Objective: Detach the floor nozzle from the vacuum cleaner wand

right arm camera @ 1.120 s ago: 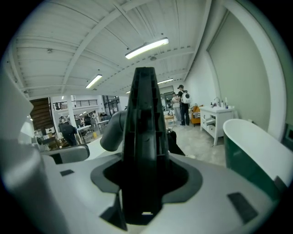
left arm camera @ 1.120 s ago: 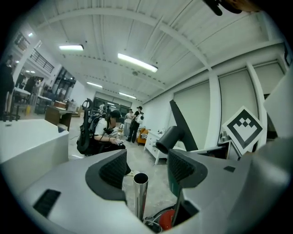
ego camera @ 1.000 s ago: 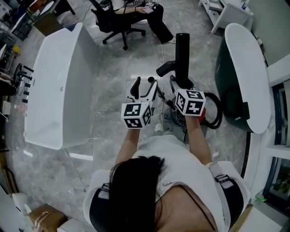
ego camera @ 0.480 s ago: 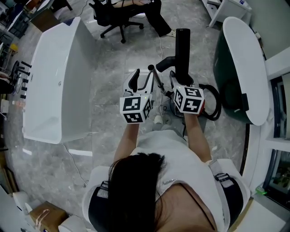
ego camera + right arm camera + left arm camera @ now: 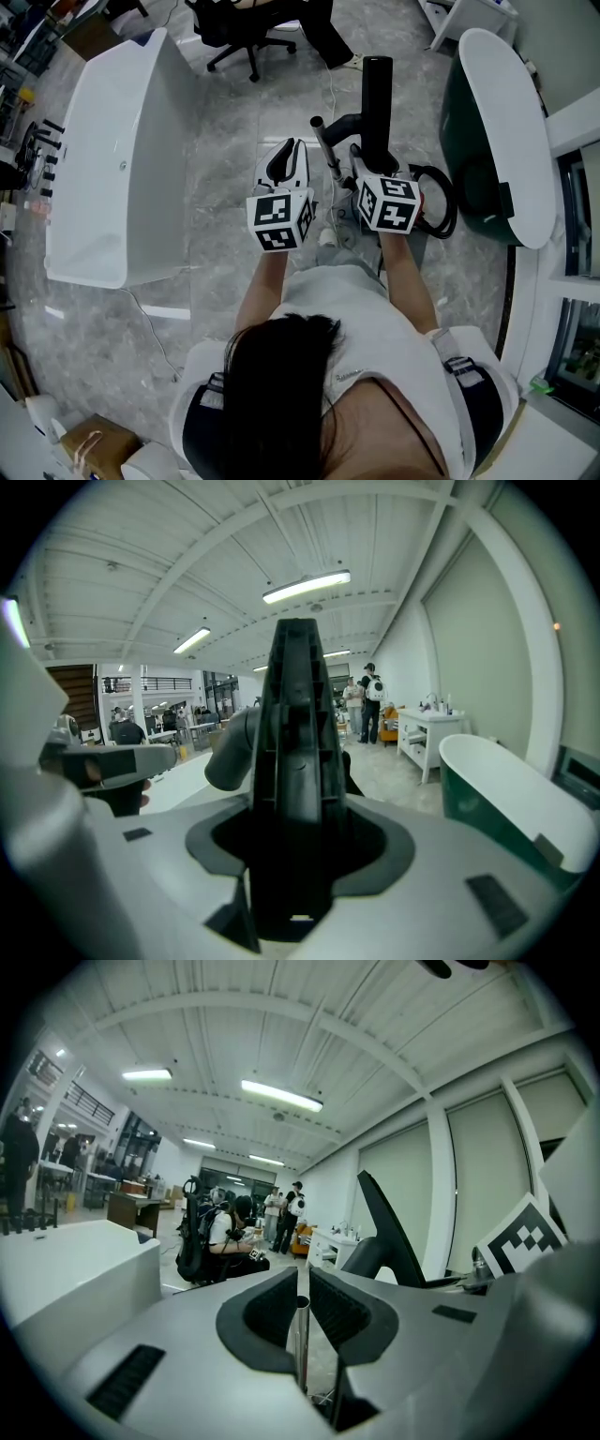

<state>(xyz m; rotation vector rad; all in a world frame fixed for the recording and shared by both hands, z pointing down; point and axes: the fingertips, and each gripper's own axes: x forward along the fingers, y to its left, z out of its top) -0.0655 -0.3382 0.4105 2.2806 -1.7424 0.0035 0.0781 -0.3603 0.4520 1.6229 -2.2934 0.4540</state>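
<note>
Since 1 second ago my left tongs point(image 5: 289, 155) have just been closing, now clenched on the wand point(image 5: 300, 1335); right tongs point(image 5: 367, 169) grasp the floor nozzle point(image 5: 378, 94).

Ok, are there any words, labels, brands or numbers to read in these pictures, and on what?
No readable text in any view.
Cube on the left gripper: black-and-white square marker patterns only, no letters or digits.
Cube on the right gripper: the same.
Any print in the background is too small and blurred to read.
</note>
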